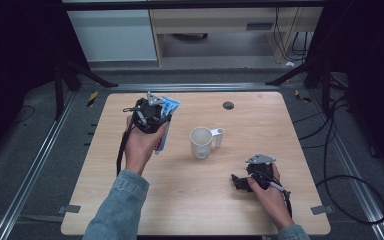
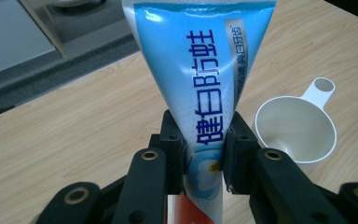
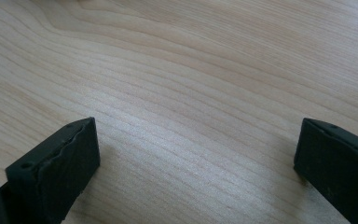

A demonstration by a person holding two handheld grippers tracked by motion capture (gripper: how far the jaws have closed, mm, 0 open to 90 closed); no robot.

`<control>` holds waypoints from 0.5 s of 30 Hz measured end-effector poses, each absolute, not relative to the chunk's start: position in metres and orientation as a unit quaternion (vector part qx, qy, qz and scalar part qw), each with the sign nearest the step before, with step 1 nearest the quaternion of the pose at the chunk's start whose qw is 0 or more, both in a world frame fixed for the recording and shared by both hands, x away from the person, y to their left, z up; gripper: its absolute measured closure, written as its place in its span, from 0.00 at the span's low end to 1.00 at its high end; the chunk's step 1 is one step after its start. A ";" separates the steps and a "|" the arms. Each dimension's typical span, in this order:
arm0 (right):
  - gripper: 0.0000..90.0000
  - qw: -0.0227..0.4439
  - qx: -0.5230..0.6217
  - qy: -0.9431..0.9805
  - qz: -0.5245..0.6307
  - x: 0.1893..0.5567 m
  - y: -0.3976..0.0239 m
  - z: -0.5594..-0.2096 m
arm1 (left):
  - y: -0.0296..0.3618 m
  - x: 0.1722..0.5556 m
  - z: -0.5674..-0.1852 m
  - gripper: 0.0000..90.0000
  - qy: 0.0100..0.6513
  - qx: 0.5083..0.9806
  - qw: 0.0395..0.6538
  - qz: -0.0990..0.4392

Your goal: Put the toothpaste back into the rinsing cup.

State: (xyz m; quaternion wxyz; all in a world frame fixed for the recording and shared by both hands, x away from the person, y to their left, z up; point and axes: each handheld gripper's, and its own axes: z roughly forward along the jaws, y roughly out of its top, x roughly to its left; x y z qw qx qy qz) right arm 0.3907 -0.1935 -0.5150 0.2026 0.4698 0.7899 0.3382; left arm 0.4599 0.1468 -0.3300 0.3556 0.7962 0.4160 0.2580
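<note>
From the high view, the left gripper (image 1: 152,116) holds a blue and white plastic toothpaste tube (image 1: 167,119) over the left part of the pale wooden table (image 1: 260,120), its flat crimped end pointing away from the person and its narrower end hanging down toward the near side; a white plastic cup with a side handle (image 1: 202,142) stands upright just to the right of it, apart from the tube. The right gripper (image 1: 241,182) rests low near the table's near right corner, well apart from both. In the left gripper view, the black pads (image 2: 173,149) pinch the tube (image 2: 200,84) across its narrower lower half, and the cup (image 2: 294,128) sits open-mouthed to the right. The step seems to be carrying the tube to the cup, so I would keep that pinch firm, bring the tube's low end over the rim, and lower it straight so it does not tip the light cup. In the right gripper view, the jaws stand wide with nothing between them above bare wood (image 3: 191,93); that hand could steady the cup's handle if needed.
</note>
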 end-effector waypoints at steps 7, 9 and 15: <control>0.00 0.202 0.469 0.790 0.339 0.391 -0.193 -0.515 | 0.139 0.461 -0.329 0.81 0.411 0.796 0.356 0.266; 0.00 0.203 0.469 0.790 0.338 0.391 -0.193 -0.515 | 0.136 0.462 -0.329 0.81 0.412 0.796 0.354 0.268; 0.01 0.202 0.471 0.790 0.338 0.390 -0.193 -0.515 | 0.126 0.465 -0.327 0.81 0.412 0.790 0.366 0.269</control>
